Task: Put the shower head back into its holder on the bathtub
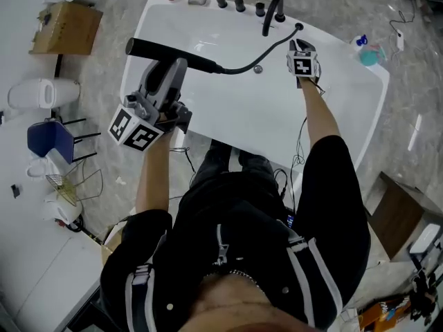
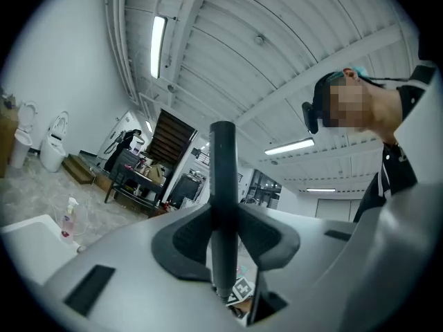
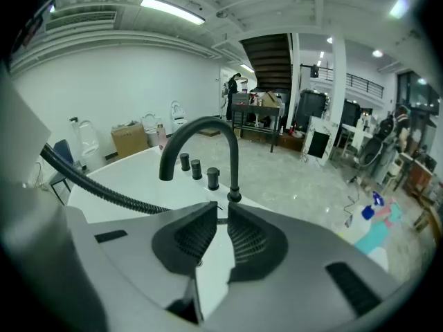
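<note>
Black shower head (image 1: 173, 54) clamped crosswise in my left gripper (image 1: 174, 66), pads tight on the wand's handle, held over the white bathtub (image 1: 228, 116) toward its left side in the head view. Black hose (image 1: 277, 45) trails from it across the basin to the far rim beside the arched tap (image 1: 271, 14). My right gripper (image 1: 300, 47) sits at that rim, just right of the hose, jaws a narrow slit apart, nothing pinched between them
</note>
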{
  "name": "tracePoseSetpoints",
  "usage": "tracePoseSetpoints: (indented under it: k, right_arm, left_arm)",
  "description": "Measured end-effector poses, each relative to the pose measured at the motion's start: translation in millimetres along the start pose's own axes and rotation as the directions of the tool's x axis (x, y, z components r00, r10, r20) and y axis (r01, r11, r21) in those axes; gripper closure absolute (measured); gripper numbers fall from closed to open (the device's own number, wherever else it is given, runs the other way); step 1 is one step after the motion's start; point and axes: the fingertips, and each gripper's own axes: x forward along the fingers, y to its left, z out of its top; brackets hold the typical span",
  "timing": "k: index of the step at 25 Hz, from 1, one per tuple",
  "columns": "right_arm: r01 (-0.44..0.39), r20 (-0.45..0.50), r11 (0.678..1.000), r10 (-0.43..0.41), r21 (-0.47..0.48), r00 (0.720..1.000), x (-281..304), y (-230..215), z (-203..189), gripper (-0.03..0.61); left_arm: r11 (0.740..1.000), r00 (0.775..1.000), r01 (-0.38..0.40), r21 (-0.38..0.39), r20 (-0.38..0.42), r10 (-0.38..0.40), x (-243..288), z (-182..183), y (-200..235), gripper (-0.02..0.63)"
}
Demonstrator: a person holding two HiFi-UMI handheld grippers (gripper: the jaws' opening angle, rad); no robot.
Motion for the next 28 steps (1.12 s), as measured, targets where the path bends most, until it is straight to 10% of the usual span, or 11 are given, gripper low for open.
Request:
tracePoseSetpoints:
  k: [28]
  right_arm:
    - [0.088, 0.199, 0.950, -0.152, 0.299, 0.968, -261, -2, -77, 0.569]
  left_arm:
    - [0.917, 0.968, 0.248, 0.312, -0.035, -0.249, 143, 28, -112, 0.482]
